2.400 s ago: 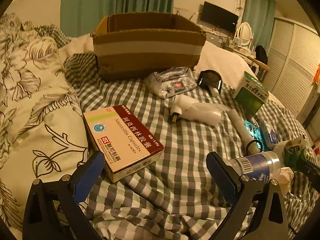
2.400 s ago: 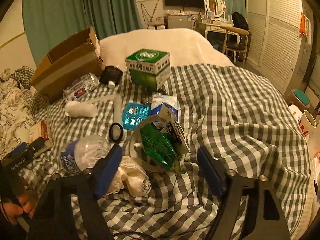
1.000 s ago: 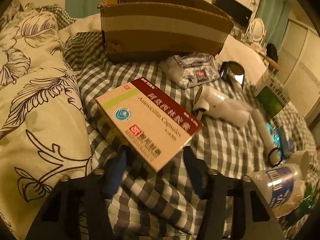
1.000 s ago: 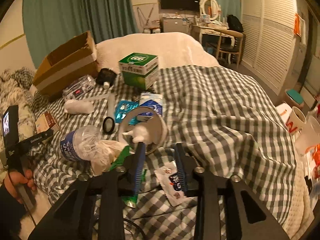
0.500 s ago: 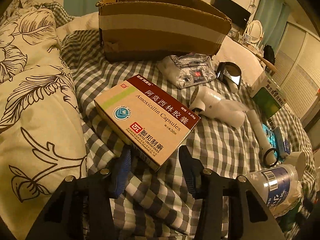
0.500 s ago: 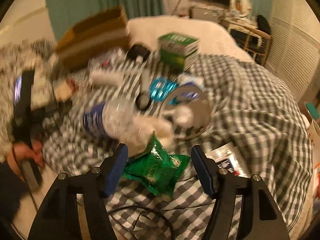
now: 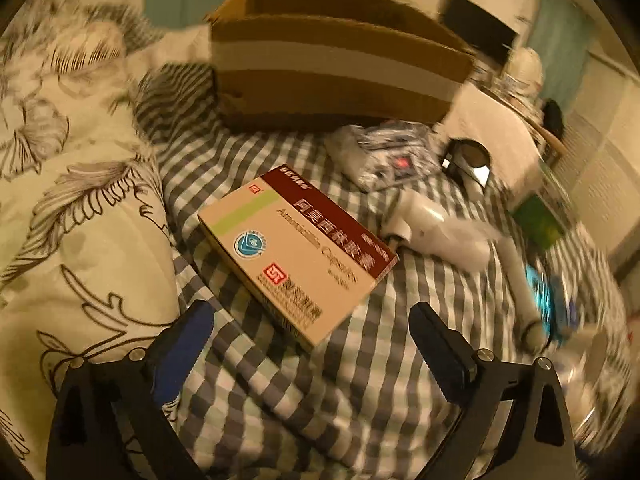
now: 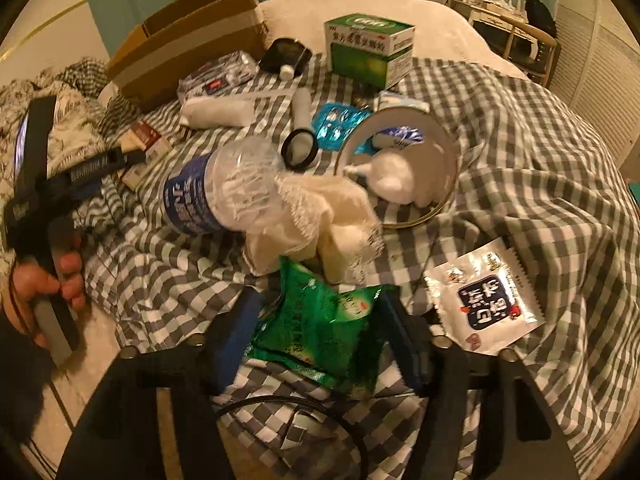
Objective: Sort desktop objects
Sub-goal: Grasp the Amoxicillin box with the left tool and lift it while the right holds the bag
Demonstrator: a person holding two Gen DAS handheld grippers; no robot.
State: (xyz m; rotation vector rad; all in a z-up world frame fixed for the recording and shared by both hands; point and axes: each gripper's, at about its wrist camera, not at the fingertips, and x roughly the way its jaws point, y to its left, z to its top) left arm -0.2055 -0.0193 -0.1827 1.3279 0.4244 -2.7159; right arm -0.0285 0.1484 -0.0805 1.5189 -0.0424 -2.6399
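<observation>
checked bedding on a dim bedroom bed (image 8: 540, 128) carries the clutter. a tan and maroon medicine box (image 7: 296, 252) lies flat on it, just ahead of the left claw (image 7: 310, 332), whose jaws have just sprung wide and hold nothing. a cardboard box (image 7: 332, 64) stands beyond, seemingly the sorting bin; its inside is hidden. most items look unsorted: a plastic bottle (image 8: 216, 196), a white bowl (image 8: 404, 176), a green carton (image 8: 368, 48), a sachet (image 8: 484, 300). the right claw (image 8: 320, 320) tilts steeply down, jaws partly open astride a green packet (image 8: 320, 328); whether the pads touch it is unclear. a hand (image 8: 44, 280) grips the left tool's handle.
</observation>
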